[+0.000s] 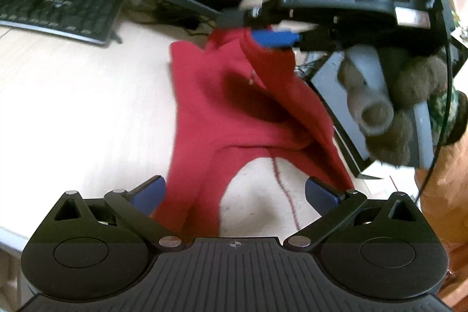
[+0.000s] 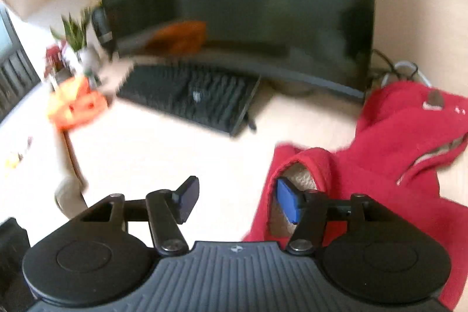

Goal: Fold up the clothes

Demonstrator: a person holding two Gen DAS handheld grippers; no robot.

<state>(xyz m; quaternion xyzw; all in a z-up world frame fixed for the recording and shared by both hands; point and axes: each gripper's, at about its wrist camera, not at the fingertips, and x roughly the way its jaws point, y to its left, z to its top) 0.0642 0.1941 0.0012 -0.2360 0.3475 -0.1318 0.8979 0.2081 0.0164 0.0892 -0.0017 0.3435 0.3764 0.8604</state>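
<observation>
A red fleece garment (image 1: 234, 107) lies crumpled on the pale table (image 1: 73, 107). My left gripper (image 1: 235, 193) hovers open low over its near end, and a strip of red cloth runs between the wide-apart blue pads (image 1: 149, 195). My right gripper (image 1: 257, 29) is at the garment's far end, held by a hand in a fuzzy brown glove (image 1: 415, 84). In the right wrist view the right gripper (image 2: 237, 202) is open. The red garment (image 2: 395, 142) wraps around its right blue pad (image 2: 288, 203), which sits in an opening of the cloth; the left pad is bare.
A black keyboard (image 2: 190, 95) and a dark monitor (image 2: 234, 5) stand at the back of the table. A potted plant (image 2: 74, 34) and an orange object (image 2: 76, 104) sit far left, with cables (image 2: 403, 69) behind the garment. A grey-framed board (image 1: 336, 84) lies on the right.
</observation>
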